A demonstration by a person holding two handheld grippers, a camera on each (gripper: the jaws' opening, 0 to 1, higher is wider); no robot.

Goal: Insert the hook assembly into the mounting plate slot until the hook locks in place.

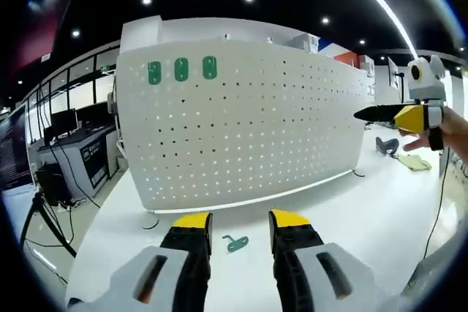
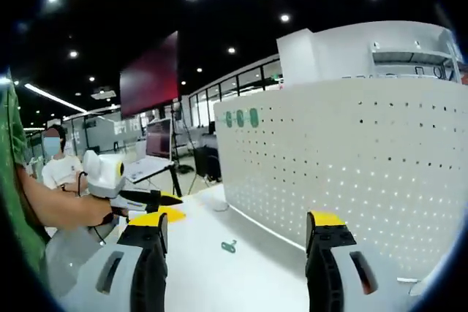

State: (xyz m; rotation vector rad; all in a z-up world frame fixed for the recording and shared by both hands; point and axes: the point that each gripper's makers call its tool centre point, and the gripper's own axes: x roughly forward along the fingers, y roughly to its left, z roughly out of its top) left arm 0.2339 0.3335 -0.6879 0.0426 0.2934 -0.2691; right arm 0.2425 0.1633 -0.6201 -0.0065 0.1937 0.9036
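Note:
A white pegboard [image 1: 241,122] stands upright on the white table; three green hooks [image 1: 181,70] hang in a row near its top left corner. The same board [image 2: 351,158] and hooks [image 2: 240,118] show in the right gripper view. A loose green hook [image 1: 235,242] lies flat on the table in front of the board, just beyond my left gripper [image 1: 240,228], which is open and empty. The same hook [image 2: 229,246] lies between the jaws of my right gripper [image 2: 241,228], farther off; that gripper is open and holds nothing. The right gripper [image 1: 409,115] also enters the left gripper view at the right edge.
The white table [image 1: 322,217] spreads wide in front of the board. Desks with monitors [image 1: 66,126] and a tripod [image 1: 44,217] stand to the left. A person in white [image 2: 55,162] sits in the background, and a green sleeve [image 2: 14,180] is near.

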